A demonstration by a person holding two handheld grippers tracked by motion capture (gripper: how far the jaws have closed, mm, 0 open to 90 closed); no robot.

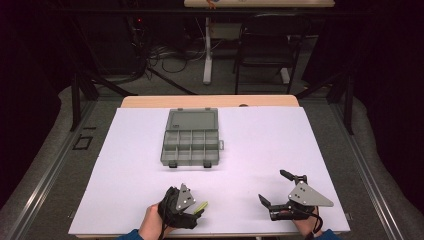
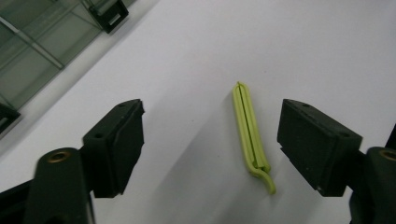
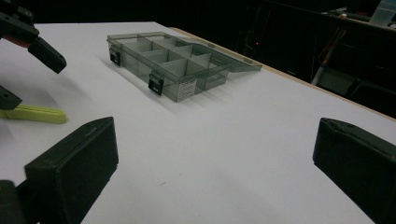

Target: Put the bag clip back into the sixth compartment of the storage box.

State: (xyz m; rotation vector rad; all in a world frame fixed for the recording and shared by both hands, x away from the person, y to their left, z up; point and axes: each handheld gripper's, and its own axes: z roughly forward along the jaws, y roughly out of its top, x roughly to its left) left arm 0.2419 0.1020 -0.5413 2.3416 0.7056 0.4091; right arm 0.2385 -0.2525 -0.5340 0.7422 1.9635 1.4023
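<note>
A slim lime-green plastic clip (image 2: pixel 250 130) lies flat on the white table, between the jaws of my left gripper (image 2: pixel 217 144). It lies nearer the right jaw, and neither pad touches it, so the gripper is open around it. From above, the clip (image 1: pixel 201 206) pokes out of the left gripper (image 1: pixel 196 210) near the table's front edge. My right gripper (image 1: pixel 274 186) rests at the front right, open, with only bare table between its jaws (image 3: pixel 215 163). Off to its left it sees the clip (image 3: pixel 35 114) and one of the left gripper's fingers (image 3: pixel 44 53).
A grey translucent organizer box (image 1: pixel 191 145) with several empty compartments sits at the table's middle back, its lid (image 1: pixel 193 120) folded open away from me. It also appears in both gripper views (image 2: pixel 32 51) (image 3: pixel 173 63). Beyond the table stand a chair (image 1: pixel 267 45) and loose cables.
</note>
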